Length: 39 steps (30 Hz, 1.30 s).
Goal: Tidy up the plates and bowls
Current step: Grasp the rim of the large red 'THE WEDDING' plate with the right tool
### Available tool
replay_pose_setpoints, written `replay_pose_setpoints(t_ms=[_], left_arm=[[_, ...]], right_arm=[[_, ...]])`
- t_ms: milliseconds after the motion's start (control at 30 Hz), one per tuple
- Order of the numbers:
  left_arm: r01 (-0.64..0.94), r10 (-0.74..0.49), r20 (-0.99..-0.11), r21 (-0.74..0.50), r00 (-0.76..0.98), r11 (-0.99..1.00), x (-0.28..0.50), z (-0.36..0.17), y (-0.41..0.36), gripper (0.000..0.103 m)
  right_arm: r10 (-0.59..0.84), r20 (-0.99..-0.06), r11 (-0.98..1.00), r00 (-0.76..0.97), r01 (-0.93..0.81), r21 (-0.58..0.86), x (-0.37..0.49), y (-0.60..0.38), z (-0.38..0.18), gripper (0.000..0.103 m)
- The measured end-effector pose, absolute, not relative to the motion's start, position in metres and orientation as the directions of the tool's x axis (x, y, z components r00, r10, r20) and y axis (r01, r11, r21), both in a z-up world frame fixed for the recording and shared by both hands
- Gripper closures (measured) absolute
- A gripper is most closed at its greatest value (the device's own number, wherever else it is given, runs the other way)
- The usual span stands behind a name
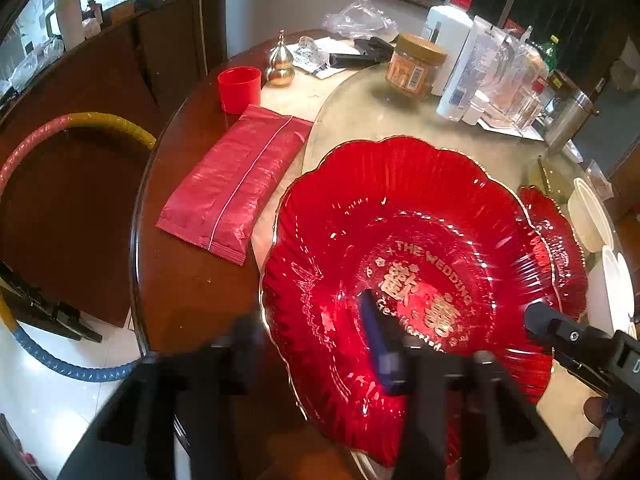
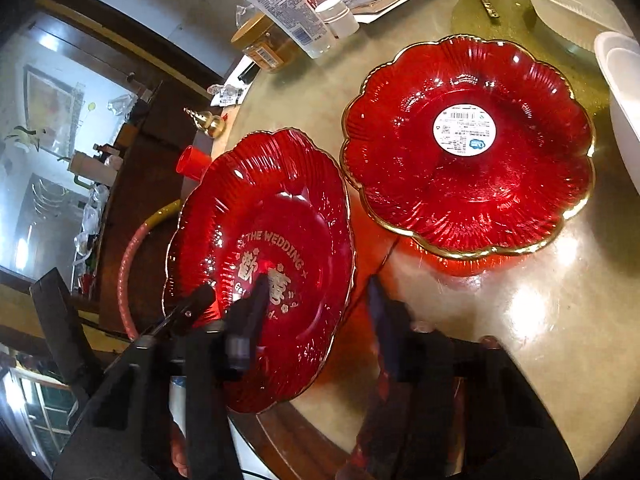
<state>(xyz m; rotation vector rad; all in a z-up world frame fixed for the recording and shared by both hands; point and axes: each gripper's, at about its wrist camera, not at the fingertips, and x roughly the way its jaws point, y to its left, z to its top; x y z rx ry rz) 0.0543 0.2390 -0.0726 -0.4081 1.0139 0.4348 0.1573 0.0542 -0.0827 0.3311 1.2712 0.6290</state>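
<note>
**A:** Round wooden counter (image 1: 192,288) with a glass turntable (image 1: 360,92) on top, cluttered room behind. Where's the task thing?

**B:** Wedding plate (image 1: 400,208): red, scalloped, gold lettering. It's at the near edge of the counter, part of it hanging past the edge. It looks tilted in the right wrist view.

**A:** Left gripper (image 1: 306,310)?

**B:** It straddles the wedding plate's near-left rim, with the blue finger (image 1: 374,328) inside the dish and the other outside. The fingers are fairly narrow but blurred. Can't tell if the pads press the rim.

**A:** Right gripper (image 2: 318,280)?

**B:** Same story on the plate's right rim, one finger over the lettering and one outside. Can't tell if it's gripping either.

**A:** Other dishes?

**B:** Second red plate (image 2: 468,148) sits just beside the wedding plate on the turntable, flat, with a white sticker (image 2: 464,130) in its centre. White bowls (image 2: 568,0) are past that second plate, further from the wedding plate.

**A:** Clutter?

**B:** Red packet (image 1: 236,184) lies just left of the wedding plate. Red cup (image 1: 239,89) and gold gourd (image 1: 281,64) are beyond the packet. Jar (image 1: 414,66) and bottles stand well behind the wedding plate.
</note>
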Motion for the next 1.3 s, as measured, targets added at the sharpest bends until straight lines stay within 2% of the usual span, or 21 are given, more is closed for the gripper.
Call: replay_pose_setpoints(t_ms=[67,167,300,767,1100,1167,1233,1300], left_arm=[[-0.532,0.161,-0.88,-0.116,0.447,0.839,0.057,-0.076,0.24,0.082],[-0.538,0.147,-0.88,-0.137,0.451,0.832,0.059,-0.078,0.243,0.085],[-0.559,0.132,-0.878,-0.171,0.46,0.811,0.057,-0.078,0.247,0.087],[-0.583,0.214,-0.838,-0.144,0.502,0.8,0.043,-0.054,0.247,0.088],[-0.6,0.204,-0.862,-0.138,0.465,0.788,0.042,-0.072,0.252,0.087],[-0.601,0.2,-0.863,-0.141,0.465,0.787,0.041,-0.075,0.252,0.086],[-0.599,0.207,-0.864,-0.129,0.459,0.79,0.04,-0.077,0.251,0.081],[-0.586,0.195,-0.861,-0.139,0.47,0.798,0.038,-0.075,0.249,0.068]], right_arm=[[0.591,-0.791,0.799,0.157,-0.248,0.548,0.159,0.056,-0.088,0.074],[0.577,-0.802,0.809,0.153,-0.244,0.535,0.159,0.056,-0.095,0.084],[0.558,-0.811,0.821,0.172,-0.257,0.51,0.158,0.058,-0.096,0.089],[0.587,-0.78,0.797,0.218,-0.328,0.507,0.149,0.063,-0.074,0.089],[0.578,-0.798,0.799,0.174,-0.318,0.51,0.152,0.071,-0.089,0.089],[0.589,-0.791,0.792,0.163,-0.308,0.527,0.153,0.07,-0.091,0.085],[0.609,-0.78,0.778,0.148,-0.303,0.55,0.154,0.07,-0.091,0.084],[0.62,-0.772,0.769,0.138,-0.302,0.564,0.153,0.069,-0.091,0.075]])
